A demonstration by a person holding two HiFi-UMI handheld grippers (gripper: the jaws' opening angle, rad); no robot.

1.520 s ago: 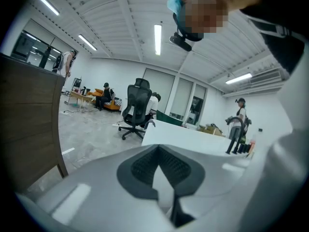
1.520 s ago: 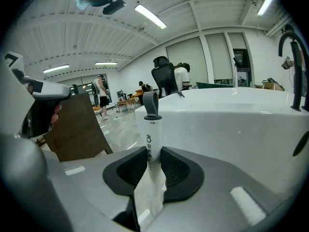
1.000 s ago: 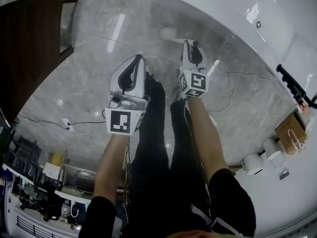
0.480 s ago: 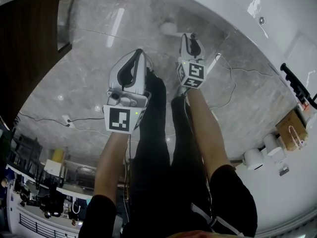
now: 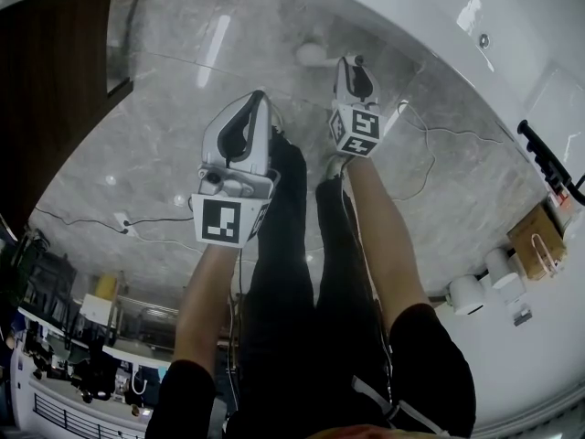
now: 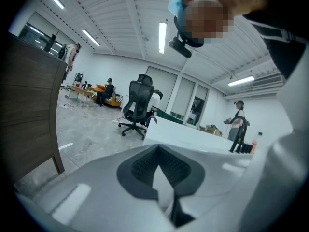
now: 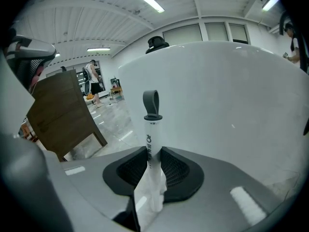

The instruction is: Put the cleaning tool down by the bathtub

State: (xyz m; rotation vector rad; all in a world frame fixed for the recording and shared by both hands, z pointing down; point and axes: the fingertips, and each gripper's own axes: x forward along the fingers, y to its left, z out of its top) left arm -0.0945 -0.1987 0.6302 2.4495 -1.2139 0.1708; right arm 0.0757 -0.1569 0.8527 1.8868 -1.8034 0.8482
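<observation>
My right gripper (image 7: 153,151) is shut on the cleaning tool's white handle (image 7: 151,137). The handle sticks out past the jaws and ends in a grey hanging loop (image 7: 150,102). It points at the white bathtub wall (image 7: 231,91), close in front. In the head view the right gripper (image 5: 355,73) hangs low over the grey marble floor beside the tub's rim (image 5: 411,12), and its body hides most of the tool. My left gripper (image 5: 245,135) is held nearer, over the person's left leg. Its pads (image 6: 140,166) meet at the tips with nothing between them.
A dark wooden panel (image 5: 55,90) stands at the left. Cables (image 5: 430,163) trail over the floor by the tub. Paper rolls (image 5: 471,295), a cardboard box (image 5: 535,245) and a black fitting (image 5: 548,158) sit at the right. The person's black trousers (image 5: 292,273) fill the middle.
The right gripper with the tool has sunk towards the floor, closer to the tub. The left gripper has hardly moved.
</observation>
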